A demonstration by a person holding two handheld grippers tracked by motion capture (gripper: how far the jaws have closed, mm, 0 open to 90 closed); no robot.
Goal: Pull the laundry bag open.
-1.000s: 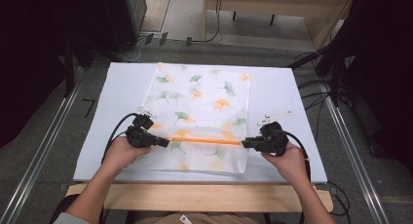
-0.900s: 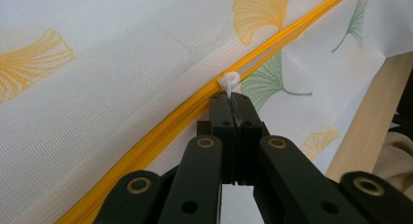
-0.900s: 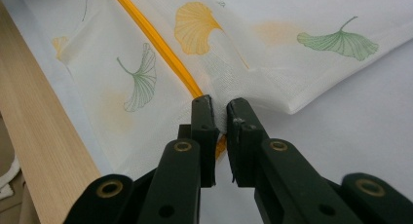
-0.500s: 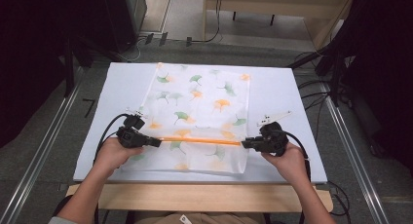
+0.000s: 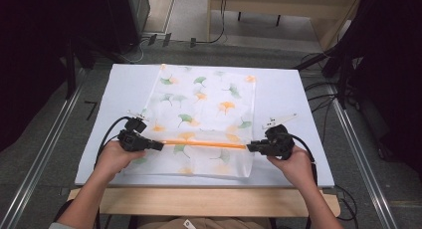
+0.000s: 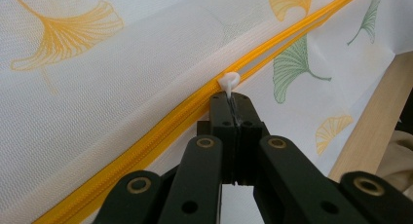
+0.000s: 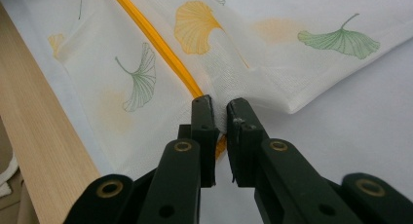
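**Inspector:** While the mesh bag lies flat on the white table, near the person's edge, its orange zipper runs straight across between the two tongs. The white zipper pull sits pinched in the tips of the left gripper, whose jaws are pressed fully together on it. The right gripper is narrowed onto the bag's fabric at the zipper's far end, cloth bunched between its jaws.

**Assessor:** And the step?

**Inspector:** I judge it a draw of the slider along the track. It wants the right gripper anchored, the mesh kept taut, and the pull drawn in line with the teeth, low to the table; a skewed tug could slip the small tab or snag the mesh.

**Assessor:** Any change?

**Inspector:** Compared with a second ago, the left gripper sits farther out towards the bag's left edge, so more orange track shows between the tongs. The right gripper has not moved.
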